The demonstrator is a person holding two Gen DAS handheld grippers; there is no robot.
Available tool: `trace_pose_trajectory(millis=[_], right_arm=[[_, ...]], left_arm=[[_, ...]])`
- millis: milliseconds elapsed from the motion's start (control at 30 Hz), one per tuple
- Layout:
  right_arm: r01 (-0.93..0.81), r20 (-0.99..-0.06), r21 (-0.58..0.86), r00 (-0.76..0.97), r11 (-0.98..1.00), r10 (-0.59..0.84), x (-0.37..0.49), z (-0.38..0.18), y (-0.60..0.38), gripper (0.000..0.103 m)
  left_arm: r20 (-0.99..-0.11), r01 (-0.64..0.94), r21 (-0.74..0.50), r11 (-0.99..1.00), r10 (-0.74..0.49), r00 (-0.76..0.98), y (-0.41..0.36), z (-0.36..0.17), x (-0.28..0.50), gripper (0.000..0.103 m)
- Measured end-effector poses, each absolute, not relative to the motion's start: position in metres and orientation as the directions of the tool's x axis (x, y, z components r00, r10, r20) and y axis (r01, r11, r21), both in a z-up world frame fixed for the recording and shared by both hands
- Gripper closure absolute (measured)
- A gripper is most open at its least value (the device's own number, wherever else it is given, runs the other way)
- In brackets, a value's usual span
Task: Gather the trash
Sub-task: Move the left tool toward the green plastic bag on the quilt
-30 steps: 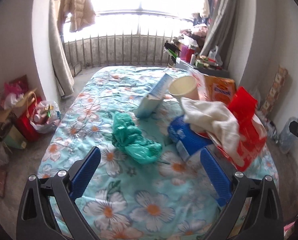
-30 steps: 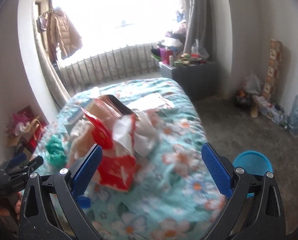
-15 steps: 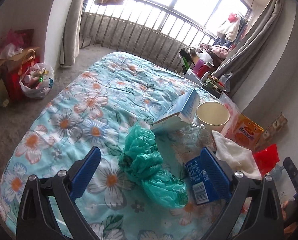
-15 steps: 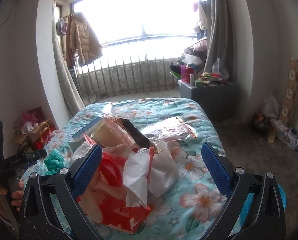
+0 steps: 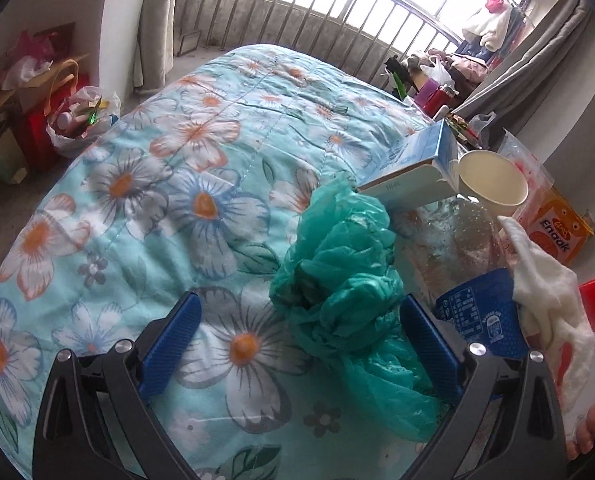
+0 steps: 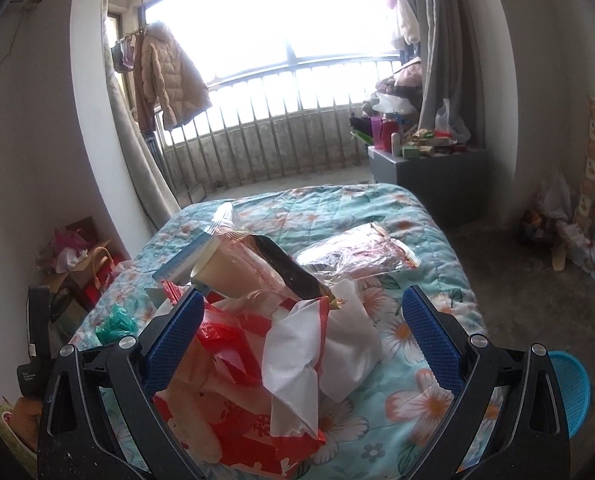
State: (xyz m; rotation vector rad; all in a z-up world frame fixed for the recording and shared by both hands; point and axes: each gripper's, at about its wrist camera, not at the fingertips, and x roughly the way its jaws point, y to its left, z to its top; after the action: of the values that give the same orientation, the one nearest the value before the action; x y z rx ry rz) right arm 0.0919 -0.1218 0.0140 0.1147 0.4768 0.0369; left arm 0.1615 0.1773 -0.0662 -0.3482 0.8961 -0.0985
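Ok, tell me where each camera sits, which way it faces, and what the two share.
Left wrist: on the left gripper, looking down across the bed at the green bag; open blue fingers show, plus fingertips at the lower right edge.
Right wrist: on the right gripper, facing the window over the red bag; its open fingers show.
Shared: bed, green bag, cup.

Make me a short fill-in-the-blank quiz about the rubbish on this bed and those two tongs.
1. The crumpled plastic bag between the left tongs is ____ in colour.
2. Both tongs, including the right tongs, are ____, gripping nothing.
3. The paper cup lies on its ____.
4. The bedspread is printed with ____.

Missing words: green; open; side; flowers
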Motion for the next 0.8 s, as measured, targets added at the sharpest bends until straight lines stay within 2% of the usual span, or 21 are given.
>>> trace_pose_trajectory(millis=[200, 533, 633, 700, 800], right_arm=[[-0.007, -0.477, 0.146, 0.876, 0.989, 0.077, 0.103, 0.016, -0.124, 0.008], [0.004, -0.488, 0.145, 0.870, 0.989, 0.068, 0.109, 0.030, -0.116, 0.008], [0.004, -0.472, 0.151, 0.879, 0.989, 0.068, 0.107, 0.039, -0.117, 0.008], [0.015, -0.459, 0.162, 0.886, 0.987, 0.062, 0.107, 0.044, -0.120, 0.008], [0.019, -0.458, 0.184, 0.886, 0.983, 0.069, 0.109, 0.047, -0.120, 0.008]], left_arm=[[-0.756, -0.034, -0.266, 0.963, -0.186, 0.628, 0.168, -0.068, 0.157, 0.005], [-0.773, -0.011, -0.290, 0.957, -0.227, 0.593, 0.173, -0.067, 0.158, 0.006], [-0.790, 0.001, -0.262, 0.965, -0.215, 0.574, 0.169, -0.063, 0.156, 0.006], [-0.792, 0.008, -0.257, 0.966, -0.215, 0.571, 0.168, -0.061, 0.155, 0.011], [-0.793, 0.011, -0.252, 0.968, -0.213, 0.570, 0.167, -0.059, 0.152, 0.024]])
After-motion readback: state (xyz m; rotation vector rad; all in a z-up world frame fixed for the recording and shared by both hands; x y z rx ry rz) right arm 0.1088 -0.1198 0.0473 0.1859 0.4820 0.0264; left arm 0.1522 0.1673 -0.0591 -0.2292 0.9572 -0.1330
